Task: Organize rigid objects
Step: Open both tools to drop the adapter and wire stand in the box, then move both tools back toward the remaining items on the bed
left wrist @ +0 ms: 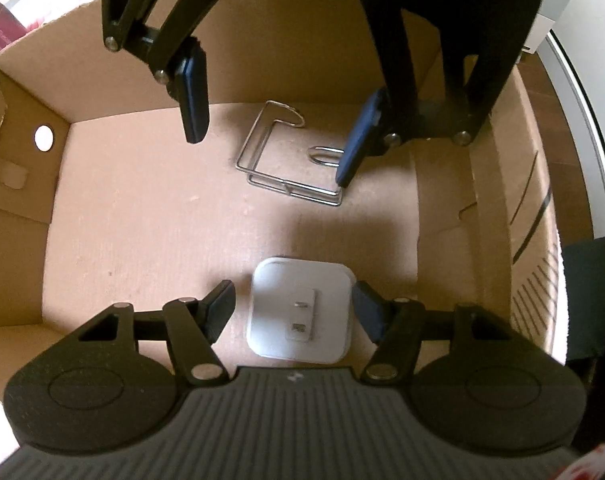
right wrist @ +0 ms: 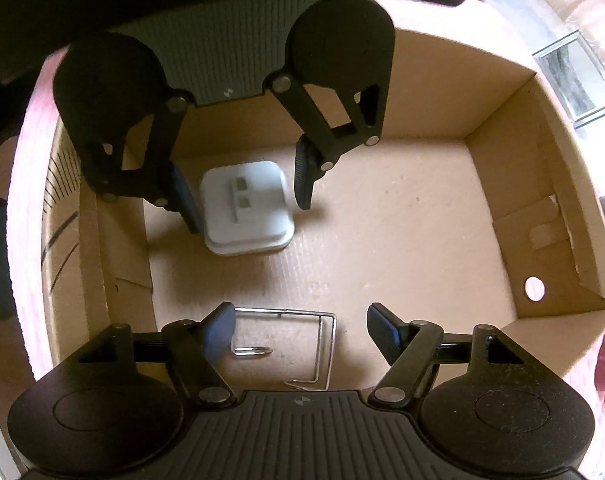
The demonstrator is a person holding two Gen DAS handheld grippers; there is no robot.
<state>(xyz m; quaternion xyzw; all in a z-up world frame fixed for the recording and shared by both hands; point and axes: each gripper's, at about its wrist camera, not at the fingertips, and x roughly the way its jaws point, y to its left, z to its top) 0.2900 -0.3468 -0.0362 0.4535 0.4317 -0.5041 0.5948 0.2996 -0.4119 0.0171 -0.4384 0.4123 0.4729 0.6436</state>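
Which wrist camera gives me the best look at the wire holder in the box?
Left wrist: the wire holder lies almost whole on the cardboard box floor. In the right wrist view, the right gripper body cuts off its near edge.

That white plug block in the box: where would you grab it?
By its two flat side walls, from straight above. The white plug block lies prongs-up on the cardboard box floor, with the left tool already straddling it.
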